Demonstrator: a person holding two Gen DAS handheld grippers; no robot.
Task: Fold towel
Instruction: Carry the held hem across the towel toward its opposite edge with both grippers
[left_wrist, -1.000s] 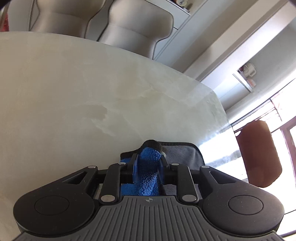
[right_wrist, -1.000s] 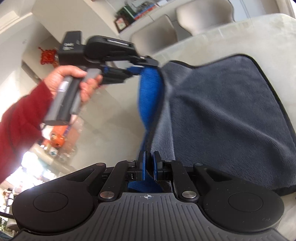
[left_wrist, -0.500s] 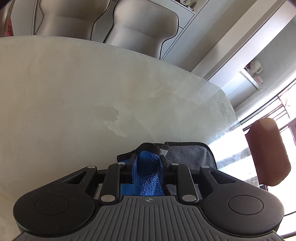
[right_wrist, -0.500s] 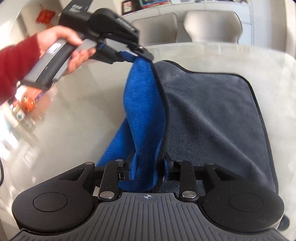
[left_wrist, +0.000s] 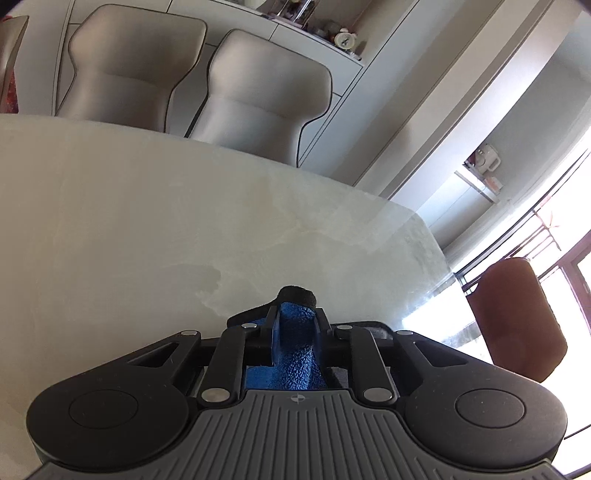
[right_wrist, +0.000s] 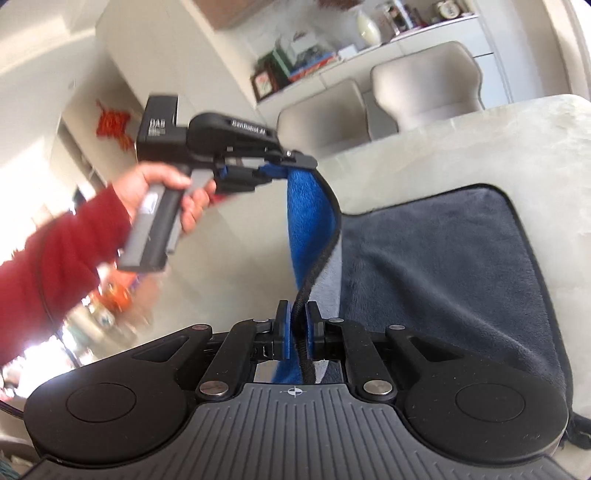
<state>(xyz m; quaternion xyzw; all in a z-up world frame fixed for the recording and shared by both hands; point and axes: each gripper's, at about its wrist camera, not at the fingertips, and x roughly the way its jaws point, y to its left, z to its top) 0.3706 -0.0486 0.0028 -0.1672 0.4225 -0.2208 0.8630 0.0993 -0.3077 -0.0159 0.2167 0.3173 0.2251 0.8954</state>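
Observation:
A towel, grey (right_wrist: 436, 266) on one face and blue (right_wrist: 306, 221) on the other with black piping, lies partly on the pale marble table (right_wrist: 480, 147). Its left edge is lifted off the table between both grippers. My right gripper (right_wrist: 298, 314) is shut on the near part of that piped edge. My left gripper (right_wrist: 303, 162), held by a hand (right_wrist: 162, 184) in a red sleeve, grips the far corner higher up. In the left wrist view the left gripper (left_wrist: 297, 314) has its jaws closing on a bunched blue fold of the towel (left_wrist: 295, 343), pads pressing on it.
Two beige chairs (left_wrist: 258, 92) stand behind the table's far edge, with shelves and a cabinet behind them. A brown chair (left_wrist: 517, 317) stands off the table's right end by a bright window. Bare marble (left_wrist: 129, 229) stretches ahead of the left gripper.
Both grippers have risen with the towel's edge, which now hangs higher and tauter between them. The left wrist view has tipped up and shows more of the chairs.

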